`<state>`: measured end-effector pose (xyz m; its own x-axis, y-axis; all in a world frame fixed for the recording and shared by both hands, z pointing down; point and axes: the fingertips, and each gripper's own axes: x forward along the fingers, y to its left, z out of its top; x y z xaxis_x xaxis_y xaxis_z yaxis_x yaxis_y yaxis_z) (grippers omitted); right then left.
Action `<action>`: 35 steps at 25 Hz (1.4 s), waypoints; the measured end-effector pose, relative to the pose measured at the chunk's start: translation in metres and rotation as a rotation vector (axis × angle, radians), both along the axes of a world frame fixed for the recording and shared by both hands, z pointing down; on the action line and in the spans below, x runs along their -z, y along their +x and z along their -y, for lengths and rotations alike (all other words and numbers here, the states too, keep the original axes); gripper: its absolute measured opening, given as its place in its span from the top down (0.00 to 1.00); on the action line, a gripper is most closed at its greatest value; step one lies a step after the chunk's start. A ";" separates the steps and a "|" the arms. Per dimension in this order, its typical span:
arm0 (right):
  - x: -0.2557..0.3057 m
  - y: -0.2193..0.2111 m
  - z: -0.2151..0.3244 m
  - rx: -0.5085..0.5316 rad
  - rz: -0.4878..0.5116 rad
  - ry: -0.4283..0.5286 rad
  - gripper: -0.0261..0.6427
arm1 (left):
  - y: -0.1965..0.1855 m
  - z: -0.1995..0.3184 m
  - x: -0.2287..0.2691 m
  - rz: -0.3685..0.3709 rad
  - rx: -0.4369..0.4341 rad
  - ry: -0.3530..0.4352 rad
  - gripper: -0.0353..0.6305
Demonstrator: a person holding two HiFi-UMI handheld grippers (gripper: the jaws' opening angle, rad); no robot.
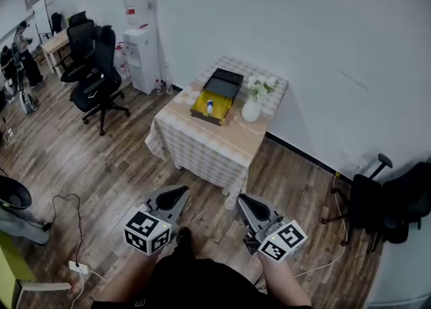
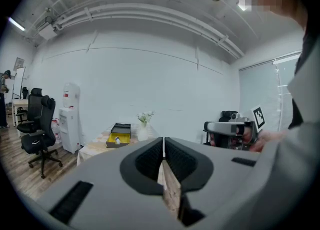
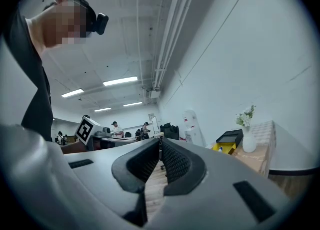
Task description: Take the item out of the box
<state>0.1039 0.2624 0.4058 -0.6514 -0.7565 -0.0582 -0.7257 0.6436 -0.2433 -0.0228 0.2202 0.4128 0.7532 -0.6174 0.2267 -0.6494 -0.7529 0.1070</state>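
We stand on a brown wooden plank floor, well short of the square worktop. It is draped in a checked cloth and sits against the far white wall. To its left are black office chairs and a white water dispenser.

On the far half of the worktop lies the open box, black outside with a yellow lining, its black lid folded back toward the wall. Just right of the box stands a white vase of pale flowers.

Near us, low over the floor and well apart from the worktop, we hold the grey left tongs and the grey right tongs. Each carries its marker cube and points toward the far side. Both pairs are closed with nothing between the jaws: in each gripper view the ribbed pads meet at the tips and only floor shows behind them.

The smallest thing is the one we are after, a small white item with a blue end. It lies in the yellow lining near the middle of the box, and it is too small here for us to say what it is.

We judge the task not yet begun. With the lid already back, the item is exposed, but everything else is left. We must walk up to the worktop, open one pair of tongs, reach into the box, close on the item and lift it clear of the walls.
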 end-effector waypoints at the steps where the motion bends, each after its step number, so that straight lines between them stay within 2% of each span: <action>1: -0.002 -0.002 0.008 0.003 -0.001 -0.008 0.90 | -0.003 0.008 -0.001 0.000 0.003 -0.003 0.91; 10: -0.020 -0.035 0.097 0.015 -0.023 -0.078 0.90 | -0.037 0.098 -0.015 -0.017 0.008 -0.043 0.91; 18: 0.005 -0.055 0.174 -0.037 -0.058 -0.052 0.90 | -0.068 0.177 -0.002 -0.054 -0.025 -0.019 0.91; 27: 0.017 -0.081 0.214 -0.045 -0.084 -0.032 0.90 | -0.092 0.211 0.002 -0.061 -0.054 -0.015 0.91; 35: -0.003 -0.071 0.252 -0.040 -0.057 -0.071 0.90 | -0.087 0.241 -0.013 -0.040 -0.045 -0.048 0.91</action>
<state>0.0333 0.0100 0.4085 -0.6211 -0.7831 0.0321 -0.7645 0.5963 -0.2449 -0.1099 -0.0209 0.4262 0.7890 -0.5718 0.2246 -0.6094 -0.7747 0.1688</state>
